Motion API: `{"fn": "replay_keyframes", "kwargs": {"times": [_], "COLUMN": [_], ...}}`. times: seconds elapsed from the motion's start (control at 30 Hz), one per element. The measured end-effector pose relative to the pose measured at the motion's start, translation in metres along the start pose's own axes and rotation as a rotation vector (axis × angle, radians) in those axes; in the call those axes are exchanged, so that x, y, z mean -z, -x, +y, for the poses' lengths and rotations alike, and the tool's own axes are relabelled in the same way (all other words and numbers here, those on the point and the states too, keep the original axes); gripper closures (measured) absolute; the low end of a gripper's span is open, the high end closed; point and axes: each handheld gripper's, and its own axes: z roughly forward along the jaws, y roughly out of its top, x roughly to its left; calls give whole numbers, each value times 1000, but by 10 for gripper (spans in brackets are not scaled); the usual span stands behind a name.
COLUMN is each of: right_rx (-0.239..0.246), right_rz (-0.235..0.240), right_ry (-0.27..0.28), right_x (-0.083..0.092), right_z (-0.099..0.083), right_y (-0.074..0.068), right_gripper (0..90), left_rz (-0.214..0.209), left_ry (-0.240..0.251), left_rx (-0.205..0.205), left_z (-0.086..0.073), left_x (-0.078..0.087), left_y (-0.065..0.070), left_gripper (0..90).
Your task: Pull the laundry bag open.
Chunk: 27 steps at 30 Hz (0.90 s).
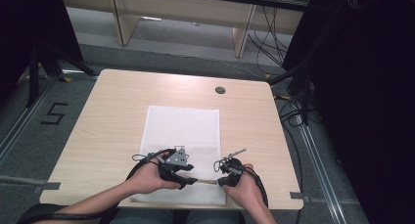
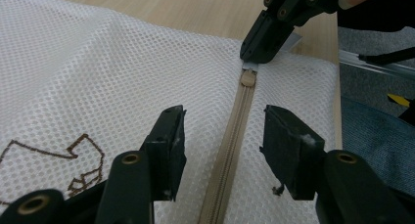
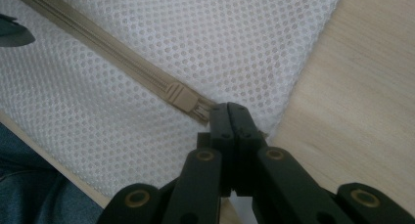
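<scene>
Your left tongs [image 2: 222, 145] stand released, pads either side of the beige zipper [image 2: 230, 150] without pressing it; your right tongs [image 3: 228, 117] are clenched on the zipper's end beside the slider [image 3: 180, 97]. The white mesh bag [image 1: 181, 131], fine-holed with a brown line drawing by the left tongs, lies flat mid-table, its zipper edge at six o'clock, nearest you.

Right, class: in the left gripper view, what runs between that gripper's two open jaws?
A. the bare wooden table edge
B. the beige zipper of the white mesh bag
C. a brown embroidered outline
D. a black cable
B: the beige zipper of the white mesh bag runs up between the left gripper's parted jaws, towards the right gripper shut at the zipper's end.
</scene>
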Motion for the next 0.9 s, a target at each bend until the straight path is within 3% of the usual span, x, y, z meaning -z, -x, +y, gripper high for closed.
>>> {"fn": "replay_keyframes", "kwargs": {"times": [0.03, 0.17, 0.23, 0.47, 0.5, 0.6, 0.9], "right_rx": [34, 39, 12, 41, 24, 15, 9], "right_rz": [6, -4, 0, -5, -8, -7, -8], "right_ry": [16, 13, -3, 11, 5, 5, 4], "right_x": [-1, -1, 0, -1, 0, -1, 0], "right_z": [0, 1, 0, 0, 0, 0, -1], "right_y": [1, 0, -3, -1, -2, -2, -1], "right_gripper": [900, 900, 900, 900, 900, 900, 900], "left_rz": [-2, -8, -5, -6, -9, -22, -32], "left_ry": [-5, -10, -9, -10, -13, -13, -27], "left_rx": [4, -1, -6, -2, -20, -1, -38], "left_z": [0, 0, 1, 4, 5, 6, 12], "left_x": [-1, -4, -4, -8, -9, -13, -22], "left_y": [1, 1, 2, 3, 2, 5, 7], "left_gripper": [498, 496, 495, 493, 493, 497, 520]}}
